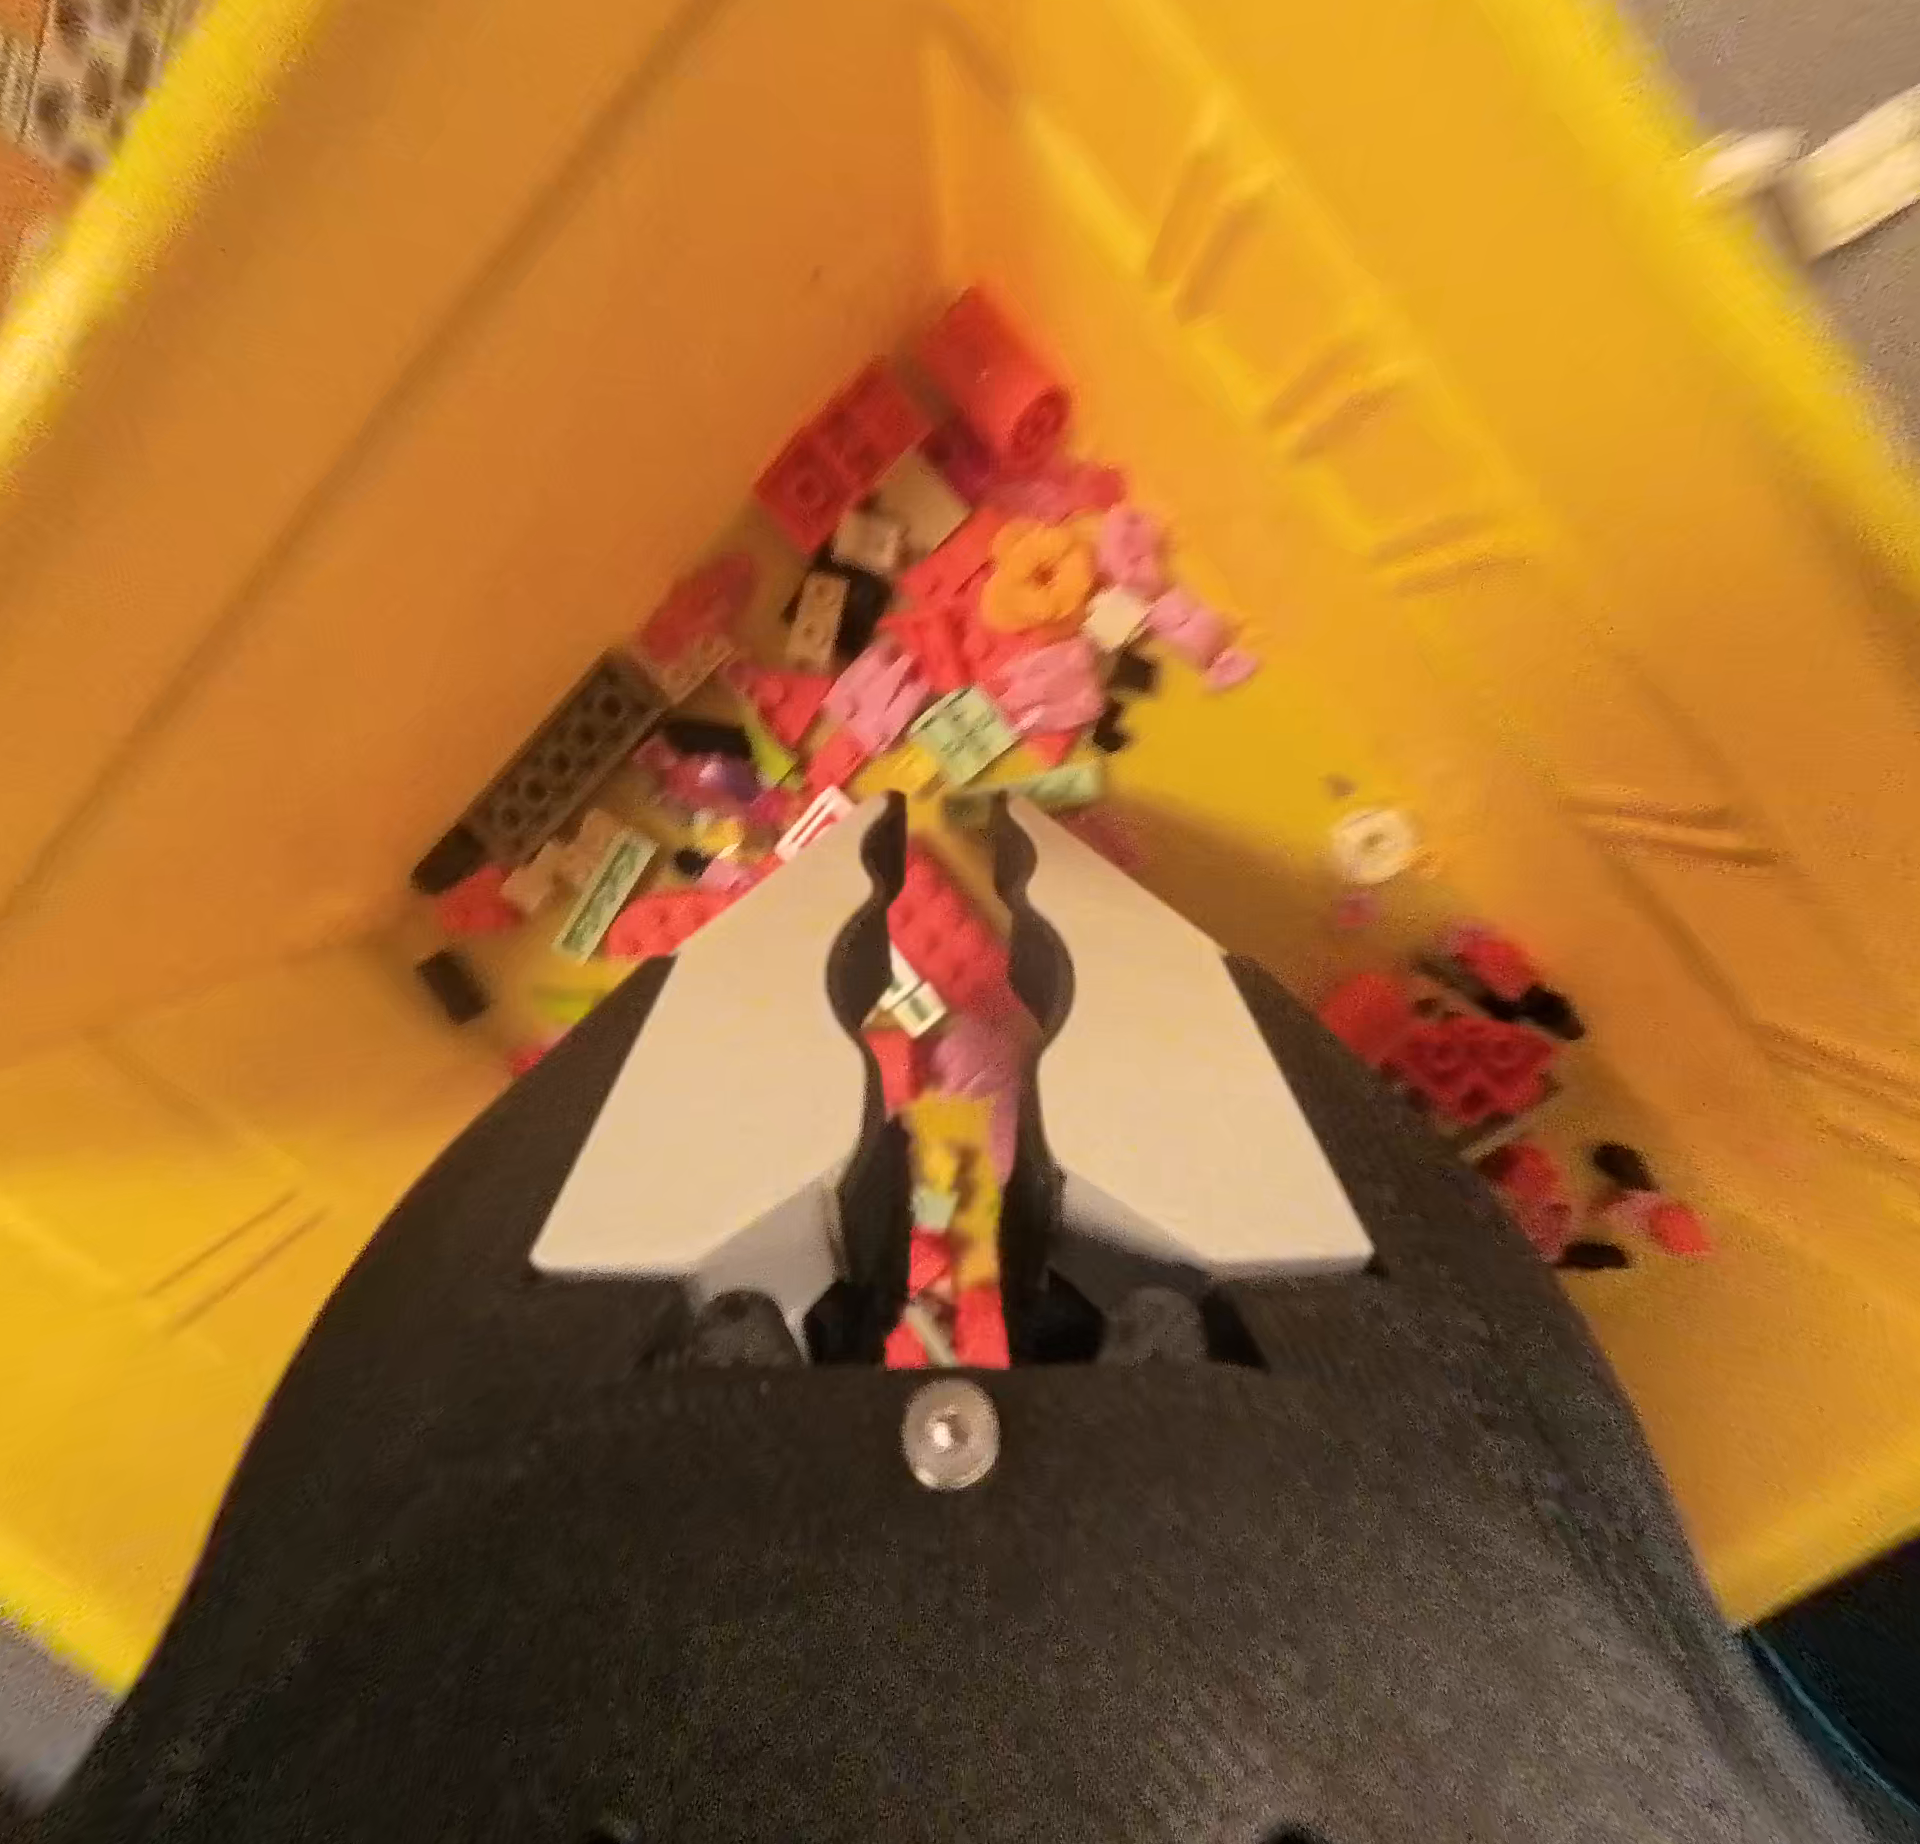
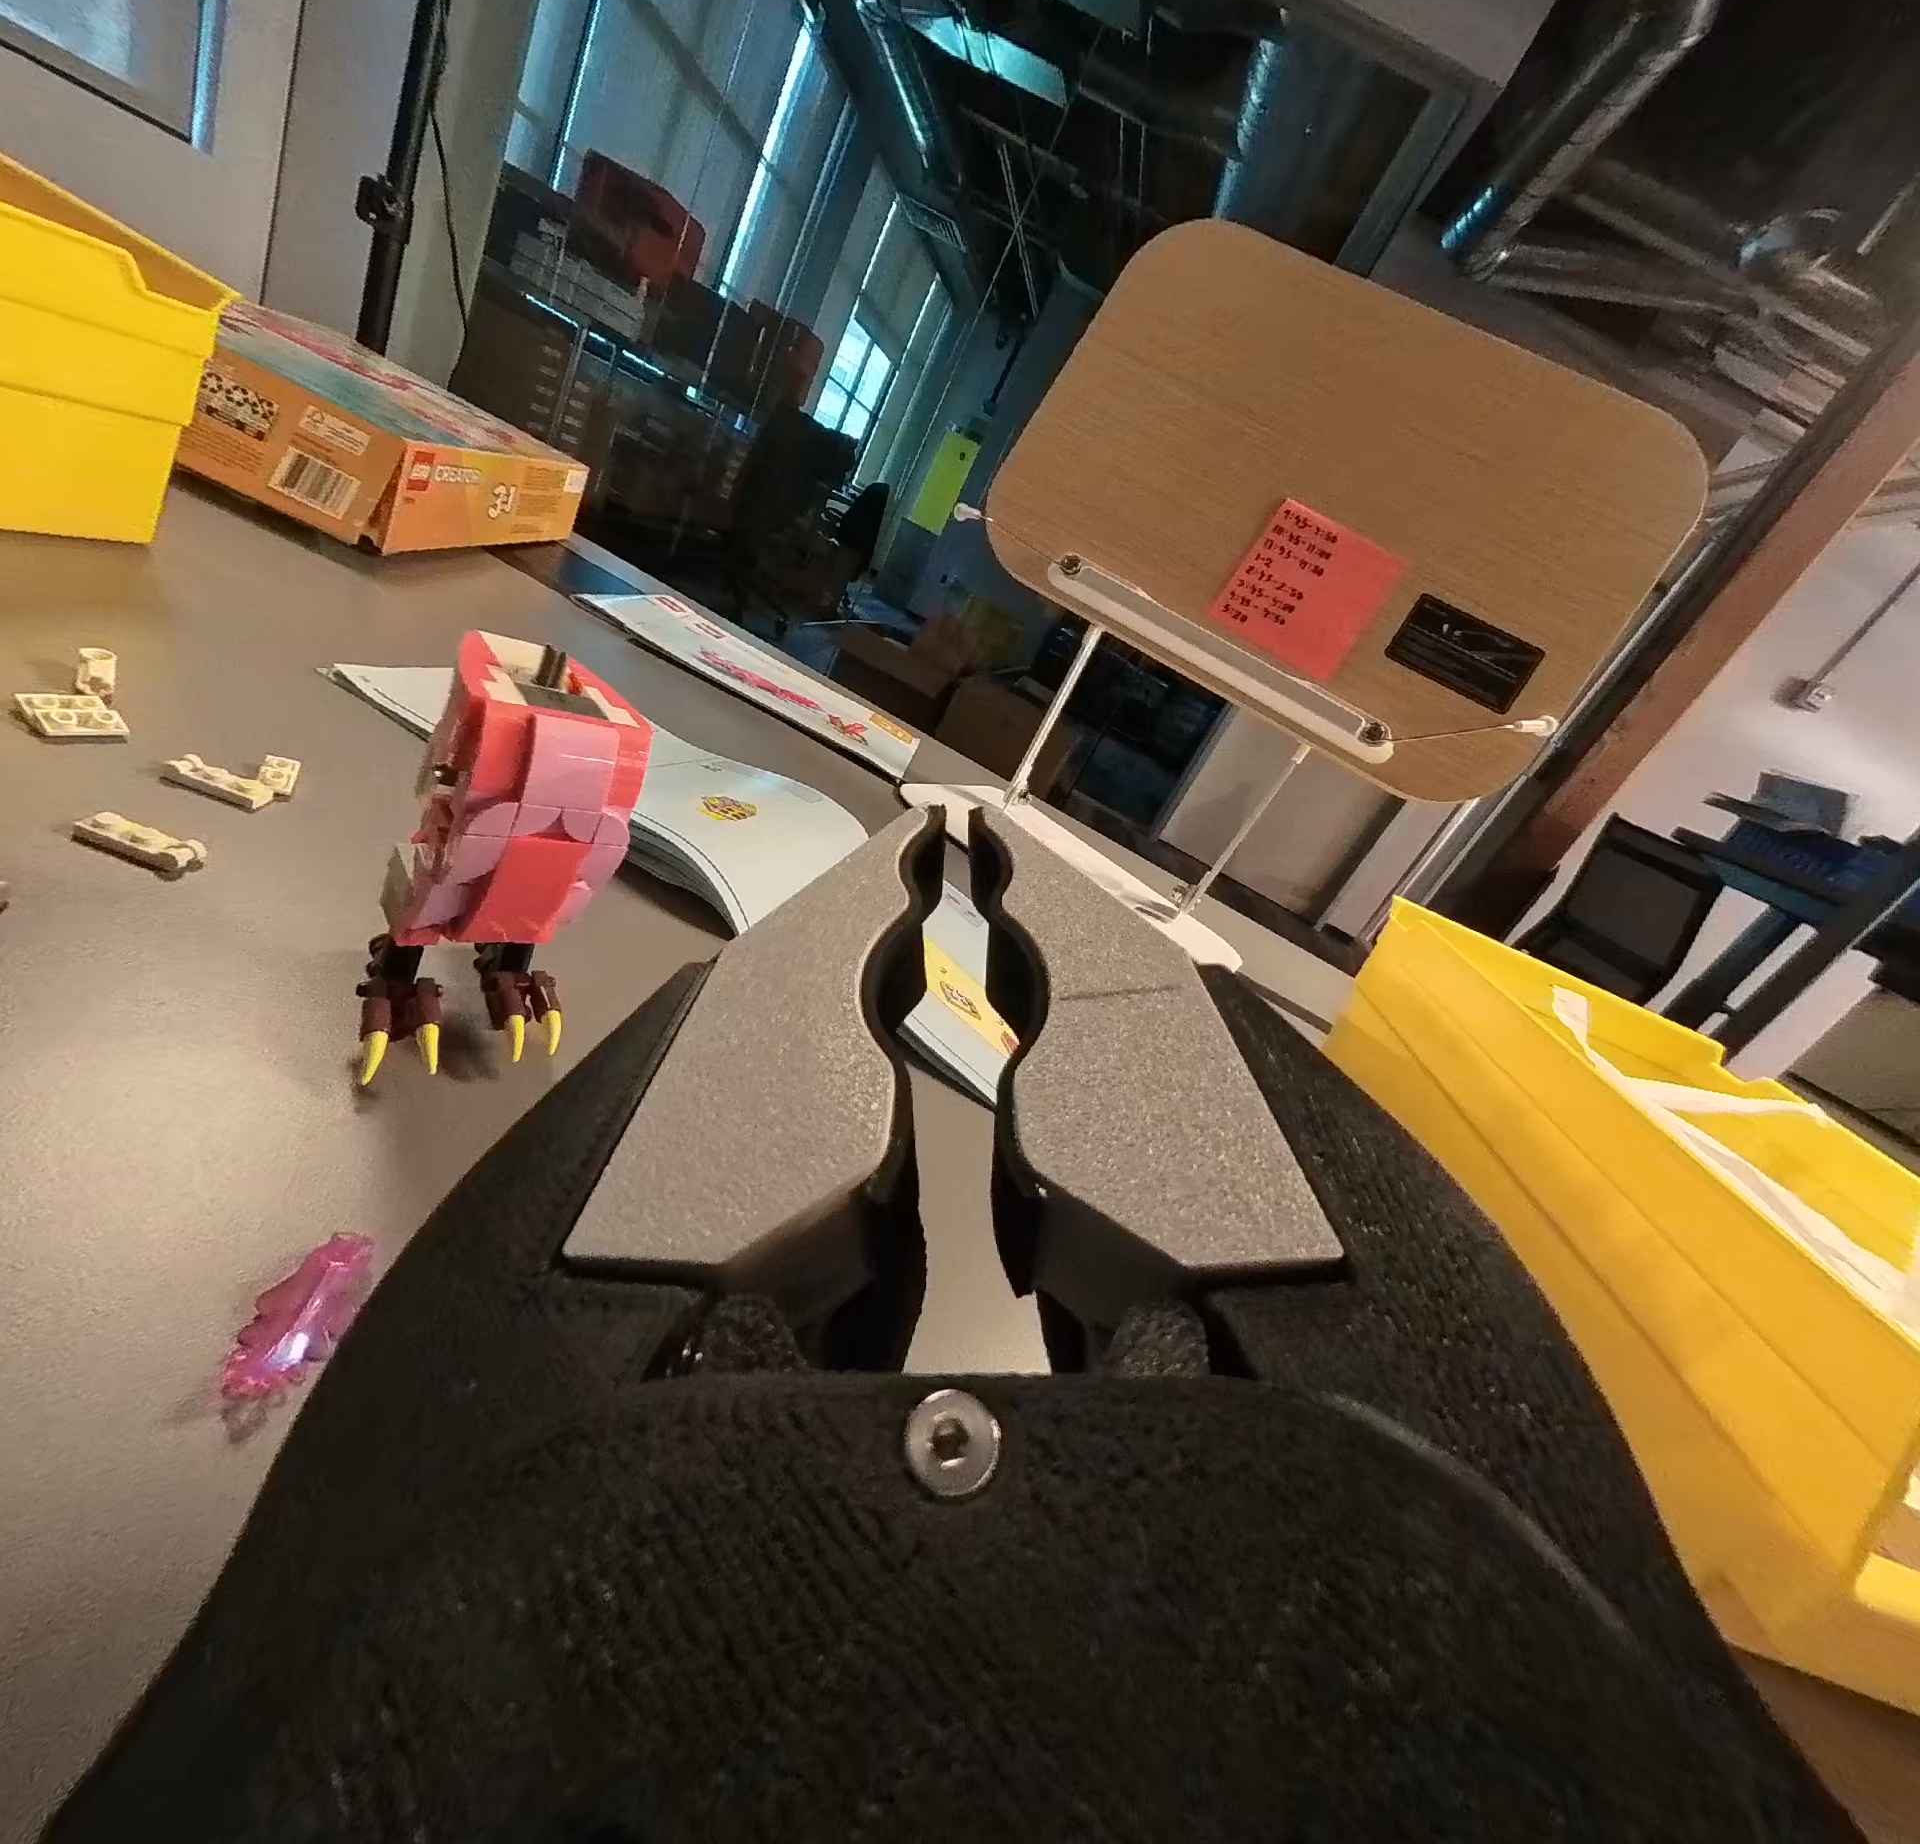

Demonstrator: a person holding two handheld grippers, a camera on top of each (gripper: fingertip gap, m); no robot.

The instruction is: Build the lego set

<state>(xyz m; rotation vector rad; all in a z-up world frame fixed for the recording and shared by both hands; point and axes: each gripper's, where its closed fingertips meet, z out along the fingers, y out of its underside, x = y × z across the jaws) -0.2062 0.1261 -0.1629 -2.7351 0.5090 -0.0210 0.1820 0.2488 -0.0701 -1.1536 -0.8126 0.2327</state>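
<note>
Left gripper [image 1: 945, 807]: two white fingers [image 1: 727, 1067] with black pads, pointed down into one yellow bin [image 1: 416, 444], tips narrowly apart. One red brick [image 1: 940, 921] seen between the pads; too blurred to tell whether pressed or merely lying beneath. Left of the tips, one long grey brick with holes [image 1: 582, 755]; ahead, one heap of mixed bricks [image 1: 935, 651], mostly red and pink, with one orange ring piece [image 1: 1039, 573] on top; right of the tips, one white round piece [image 1: 1371, 844] and one smaller red-and-black cluster [image 1: 1455, 1046]. Right gripper [image 2: 956, 818]: two grey fingers [image 2: 779, 1067], closed to a thin slit, nothing between, low over the grey table [image 2: 156, 1067]. Far left, stacked yellow bins [image 2: 62, 371] and one orange box [image 2: 384, 454]; four small white pieces [image 2: 140, 838] loose on the table. Nearer left, one red-and-pink brick bird [image 2: 520, 807] upright on two clawed legs, and one clear pink piece [image 2: 301, 1316] beside the gripper body. Ahead, two booklets [image 2: 748, 818], one open. Ahead right, one wooden board on a stand [image 2: 1340, 423] bearing one pink note and one black plate. Close right, one more yellow bin [image 2: 1558, 1119].
</note>
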